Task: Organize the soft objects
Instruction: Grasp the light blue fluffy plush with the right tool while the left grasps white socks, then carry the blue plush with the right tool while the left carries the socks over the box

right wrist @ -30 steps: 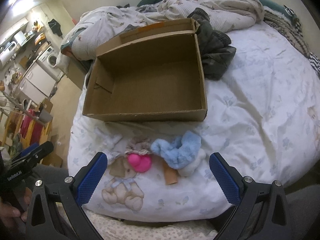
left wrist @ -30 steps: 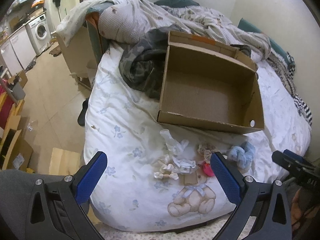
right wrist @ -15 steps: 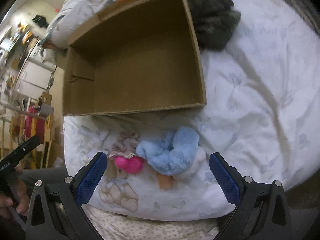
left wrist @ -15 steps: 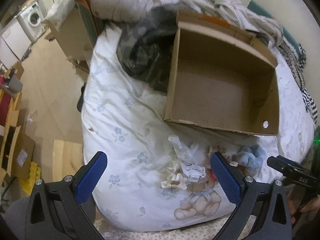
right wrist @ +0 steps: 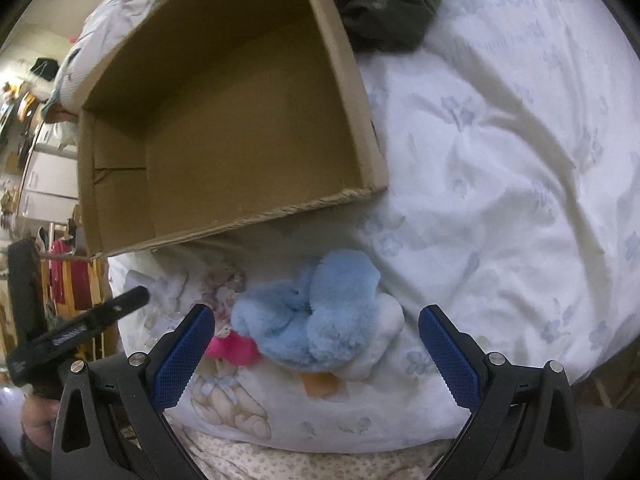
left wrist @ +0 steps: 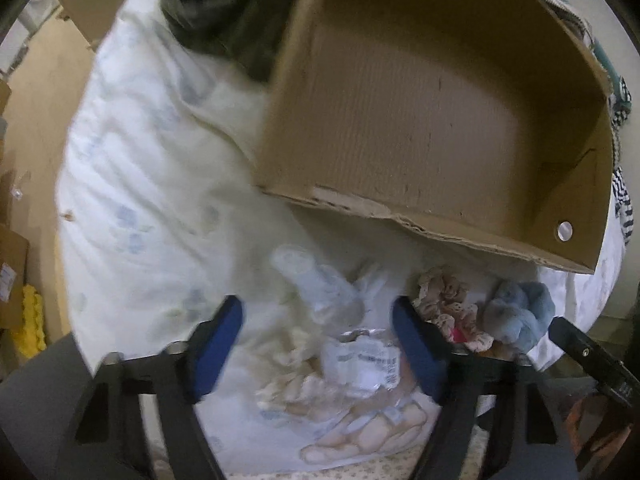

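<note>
**Both grippers drop closer to the toys**

Both grippers have come down nearer the bed since a second ago. The right gripper (right wrist: 316, 354), jaws apart, straddles the blue plush toy (right wrist: 320, 320), which lies lengthwise across them just below the cardboard box (right wrist: 248, 112). The left gripper (left wrist: 320, 344), also apart, frames crumpled plastic packets (left wrist: 360, 360). Everything rests on a white flowered duvet (right wrist: 500, 160).

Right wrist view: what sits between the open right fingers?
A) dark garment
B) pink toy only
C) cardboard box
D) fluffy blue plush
D: the fluffy blue plush lies on the duvet between the spread fingers of the right gripper, untouched; the cardboard box is beyond it and shows nothing inside.
</note>
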The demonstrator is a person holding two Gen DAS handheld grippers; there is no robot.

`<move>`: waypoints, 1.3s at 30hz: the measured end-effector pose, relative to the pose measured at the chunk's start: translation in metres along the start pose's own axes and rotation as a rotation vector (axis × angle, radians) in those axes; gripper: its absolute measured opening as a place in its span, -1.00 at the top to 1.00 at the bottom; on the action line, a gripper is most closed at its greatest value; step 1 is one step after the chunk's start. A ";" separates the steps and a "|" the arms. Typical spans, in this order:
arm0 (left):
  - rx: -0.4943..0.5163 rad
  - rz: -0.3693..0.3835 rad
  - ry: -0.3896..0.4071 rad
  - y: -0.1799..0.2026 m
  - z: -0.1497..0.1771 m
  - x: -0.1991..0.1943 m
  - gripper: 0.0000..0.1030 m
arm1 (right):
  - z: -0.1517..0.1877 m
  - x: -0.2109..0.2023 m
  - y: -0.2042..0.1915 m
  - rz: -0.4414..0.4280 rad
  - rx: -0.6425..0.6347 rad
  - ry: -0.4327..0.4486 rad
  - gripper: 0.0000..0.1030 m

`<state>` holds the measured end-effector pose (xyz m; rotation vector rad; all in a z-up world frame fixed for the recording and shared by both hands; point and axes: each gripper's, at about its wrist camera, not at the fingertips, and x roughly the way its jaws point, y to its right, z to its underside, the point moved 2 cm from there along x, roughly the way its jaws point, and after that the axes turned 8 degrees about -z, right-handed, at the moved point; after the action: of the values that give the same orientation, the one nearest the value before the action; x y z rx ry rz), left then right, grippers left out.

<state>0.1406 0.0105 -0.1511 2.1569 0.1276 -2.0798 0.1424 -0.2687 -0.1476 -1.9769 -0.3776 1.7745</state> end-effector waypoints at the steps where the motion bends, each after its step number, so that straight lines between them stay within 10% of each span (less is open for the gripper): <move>1: -0.002 0.004 -0.010 0.002 -0.001 0.005 -0.22 | 0.000 0.003 0.002 -0.008 0.014 -0.012 -1.00; 7: -0.006 0.021 -0.062 0.010 -0.003 0.026 0.43 | 0.000 0.023 0.006 -0.001 0.032 -0.066 -1.00; 11: 0.027 0.013 -0.040 0.018 -0.006 0.023 0.48 | -0.002 0.033 0.001 0.017 0.015 -0.074 -1.00; 18: 0.035 0.009 0.017 0.013 -0.007 0.009 0.49 | 0.001 0.045 -0.005 0.044 -0.053 -0.092 0.18; 21: 0.039 -0.004 0.035 0.008 -0.002 0.005 0.49 | 0.003 0.041 -0.012 0.049 -0.100 -0.067 0.39; 39: -0.018 0.086 0.154 -0.024 0.041 -0.056 0.49 | 0.016 -0.008 -0.043 -0.179 -0.177 0.070 0.41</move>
<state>0.0941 0.0300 -0.0975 2.2683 0.0688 -1.8589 0.1294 -0.2336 -0.1201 -2.0466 -0.6870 1.6043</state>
